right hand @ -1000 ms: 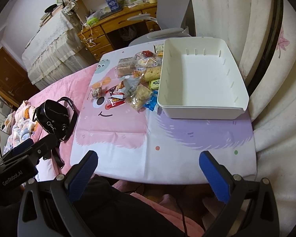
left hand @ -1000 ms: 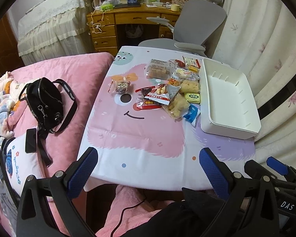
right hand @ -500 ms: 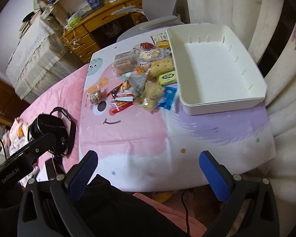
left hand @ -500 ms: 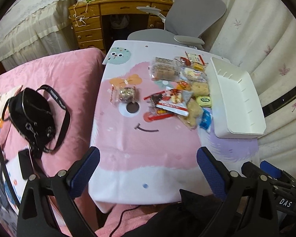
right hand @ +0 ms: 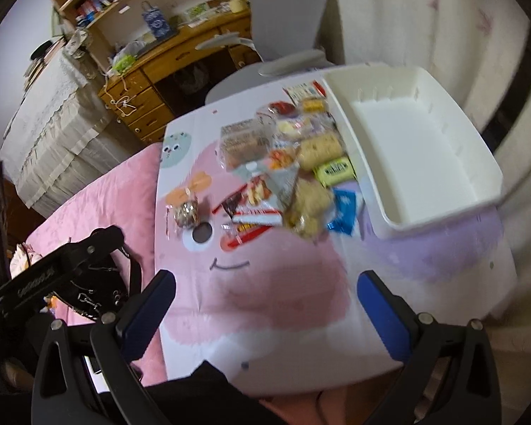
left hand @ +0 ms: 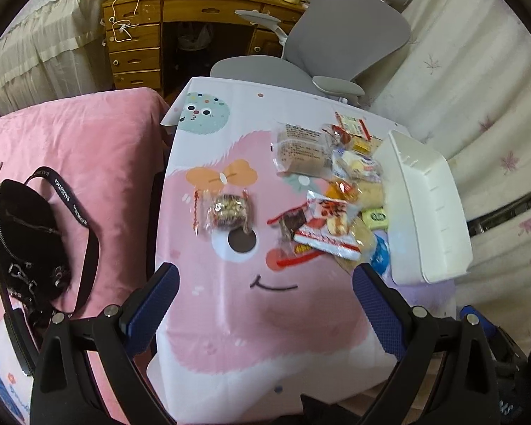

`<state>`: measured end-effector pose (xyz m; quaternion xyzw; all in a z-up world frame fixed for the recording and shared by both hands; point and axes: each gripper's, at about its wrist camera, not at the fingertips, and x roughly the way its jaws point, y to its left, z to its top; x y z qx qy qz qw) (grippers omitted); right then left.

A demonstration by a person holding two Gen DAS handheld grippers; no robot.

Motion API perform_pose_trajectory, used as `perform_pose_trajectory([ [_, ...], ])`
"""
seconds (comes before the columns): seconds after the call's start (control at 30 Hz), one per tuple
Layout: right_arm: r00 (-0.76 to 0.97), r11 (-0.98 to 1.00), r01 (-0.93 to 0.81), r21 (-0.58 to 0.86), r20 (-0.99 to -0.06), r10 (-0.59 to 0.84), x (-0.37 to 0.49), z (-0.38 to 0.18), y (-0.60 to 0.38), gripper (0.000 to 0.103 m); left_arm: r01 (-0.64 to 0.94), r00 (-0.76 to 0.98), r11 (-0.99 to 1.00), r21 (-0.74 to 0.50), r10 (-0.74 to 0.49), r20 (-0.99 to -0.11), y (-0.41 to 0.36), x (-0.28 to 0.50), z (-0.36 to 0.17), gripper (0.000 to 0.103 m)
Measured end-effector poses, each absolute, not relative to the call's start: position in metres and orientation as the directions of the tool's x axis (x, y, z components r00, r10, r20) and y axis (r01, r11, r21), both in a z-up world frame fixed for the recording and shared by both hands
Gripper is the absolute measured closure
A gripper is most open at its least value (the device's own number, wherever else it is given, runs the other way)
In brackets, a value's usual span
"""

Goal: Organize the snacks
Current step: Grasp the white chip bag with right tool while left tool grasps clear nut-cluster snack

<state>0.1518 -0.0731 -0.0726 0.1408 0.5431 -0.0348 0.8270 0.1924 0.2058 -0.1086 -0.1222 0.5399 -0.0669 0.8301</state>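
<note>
A pile of wrapped snacks (left hand: 332,198) lies on the pink cartoon tablecloth (left hand: 265,304), left of an empty white bin (left hand: 428,209). One clear-wrapped nut snack (left hand: 226,210) lies apart, left of the pile. My left gripper (left hand: 263,295) is open and empty, above the near part of the table. In the right wrist view the pile (right hand: 293,173), the nut snack (right hand: 186,212) and the bin (right hand: 417,152) show too. My right gripper (right hand: 265,299) is open and empty, short of the pile.
A pink bed (left hand: 70,148) with a black bag (left hand: 21,233) lies left of the table. A grey office chair (left hand: 336,42) and a wooden desk (left hand: 180,24) stand behind it. Curtains (left hand: 478,88) hang at the right.
Both grippers have moved forward and lower toward the snacks, which now look bigger. Both stay open and empty.
</note>
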Motion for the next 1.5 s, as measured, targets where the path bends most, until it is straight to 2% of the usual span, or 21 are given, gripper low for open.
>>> perform_pose_trajectory([
  [0.23, 0.504, 0.973, 0.148, 0.177, -0.86, 0.079, 0.185, -0.091, -0.066, 0.0, -0.051, 0.38, 0.97, -0.239, -0.202, -0.903, 0.206, 0.23, -0.143, 0.006],
  [0.37, 0.529, 0.977, 0.092, 0.194, -0.84, 0.117, 0.212, -0.114, -0.064, 0.0, -0.072, 0.37, 0.975, -0.21, -0.169, -0.913, 0.206, 0.25, -0.161, 0.006],
  [0.5, 0.506, 0.976, 0.079, 0.203, -0.852, 0.136, 0.233, -0.141, -0.062, 0.001, -0.092, 0.36, 0.973, -0.213, -0.167, -0.918, 0.208, 0.27, -0.181, 0.006],
  [0.67, 0.466, 0.981, 0.107, 0.16, -0.88, 0.092, 0.257, -0.184, -0.064, 0.005, -0.12, 0.3, 0.972, -0.201, -0.158, -0.941, 0.207, 0.297, -0.217, 0.006],
  [0.93, 0.407, 0.98, 0.151, 0.133, -0.911, 0.061, 0.282, -0.229, -0.07, 0.014, -0.143, 0.2, 0.979, -0.143, -0.113, -0.973, 0.202, 0.325, -0.26, 0.006],
  [1.0, 0.406, 0.984, 0.14, 0.114, -0.913, 0.048, 0.286, -0.233, -0.069, 0.015, -0.146, 0.191, 0.979, -0.139, -0.111, -0.975, 0.201, 0.329, -0.265, 0.01],
  [1.13, 0.394, 0.988, 0.127, 0.088, -0.918, 0.031, 0.296, -0.24, -0.067, 0.019, -0.163, 0.162, 0.978, -0.128, -0.101, -0.982, 0.202, 0.334, -0.278, 0.012],
  [1.3, 0.377, 0.991, 0.099, 0.085, -0.925, 0.042, 0.305, -0.251, -0.065, 0.019, -0.201, 0.126, 0.975, -0.094, -0.069, -0.99, 0.209, 0.336, -0.29, 0.029],
  [1.4, 0.377, 0.989, 0.116, 0.091, -0.925, 0.04, 0.306, -0.257, -0.067, 0.023, -0.234, 0.106, 0.969, -0.082, -0.058, -0.993, 0.217, 0.336, -0.294, 0.04],
  [1.5, 0.375, 0.99, 0.116, 0.08, -0.927, 0.031, 0.308, -0.26, -0.068, 0.03, -0.251, 0.1, 0.965, -0.08, -0.056, -0.993, 0.221, 0.335, -0.296, 0.04],
])
